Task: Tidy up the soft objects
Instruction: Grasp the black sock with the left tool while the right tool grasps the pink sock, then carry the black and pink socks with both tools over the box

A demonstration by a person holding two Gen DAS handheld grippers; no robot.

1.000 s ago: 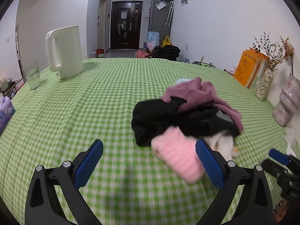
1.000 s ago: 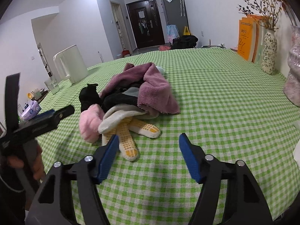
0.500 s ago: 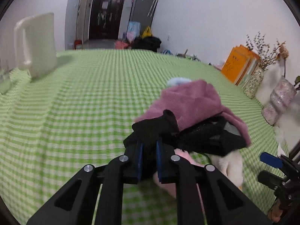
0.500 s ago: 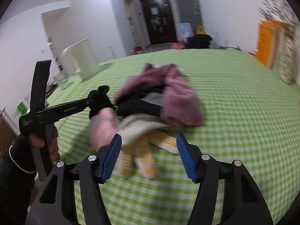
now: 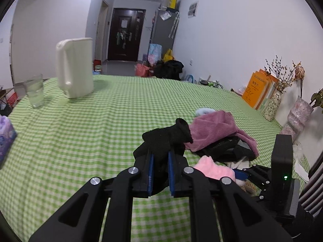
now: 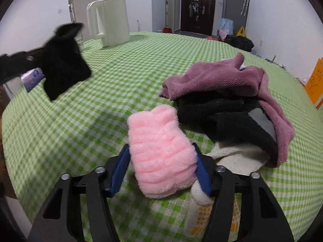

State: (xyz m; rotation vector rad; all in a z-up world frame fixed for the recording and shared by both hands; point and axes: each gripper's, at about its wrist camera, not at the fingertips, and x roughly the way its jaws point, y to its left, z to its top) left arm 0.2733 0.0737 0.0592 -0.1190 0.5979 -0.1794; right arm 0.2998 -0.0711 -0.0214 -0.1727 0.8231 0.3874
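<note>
At the far left of my green-and-white checked tablecloth sits a purple tissue pack, then a clear glass and a cream jug. My left gripper is clamped tight on a black sock, lifted clear of the cloth. Just right of it, my right gripper has its blue pads pressed against both sides of a fluffy pink sock. Beyond lies the heap: a mauve towel over black clothing and a cream sock with yellow grip dots. Behind the table a dark door ends the hallway; orange books and vases of dried flowers line the right wall. The books' lettering is too small to read.
</note>
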